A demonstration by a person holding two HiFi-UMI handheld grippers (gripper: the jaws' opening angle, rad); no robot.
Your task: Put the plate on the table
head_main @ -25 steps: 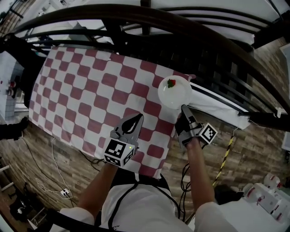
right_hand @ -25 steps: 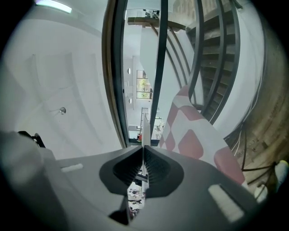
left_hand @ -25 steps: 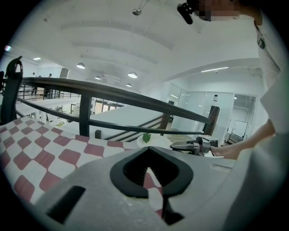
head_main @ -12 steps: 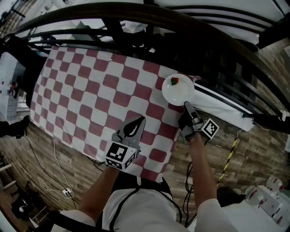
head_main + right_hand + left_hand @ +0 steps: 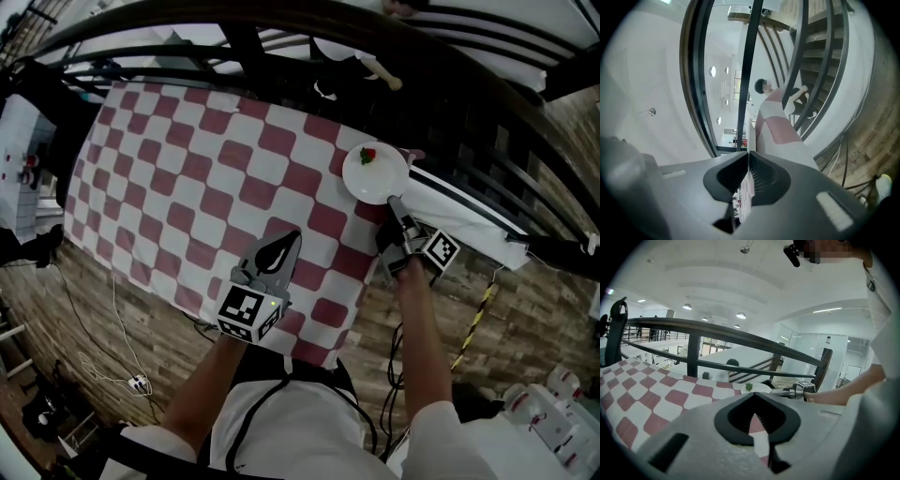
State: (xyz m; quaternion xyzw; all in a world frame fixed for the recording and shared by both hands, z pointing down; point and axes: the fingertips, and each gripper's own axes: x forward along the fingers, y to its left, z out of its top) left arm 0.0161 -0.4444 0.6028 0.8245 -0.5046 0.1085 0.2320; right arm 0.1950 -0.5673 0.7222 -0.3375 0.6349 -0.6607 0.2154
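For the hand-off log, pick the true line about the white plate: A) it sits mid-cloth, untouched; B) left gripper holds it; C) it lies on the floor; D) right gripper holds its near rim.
D: the right gripper is closed on the near rim of the plate, at the right edge of the checkered cloth.

- The bit (image 5: pixel 367 156) on the plate (image 5: pixel 375 180) (red with green) is too small to name.
- In the right gripper view the plate shows only edge-on; its face is hidden.
- In the left gripper view the left gripper (image 5: pixel 754 414) covers the plate's near rim.
- The head view's lower edge cuts off the person's trunk (image 5: pixel 291 427).
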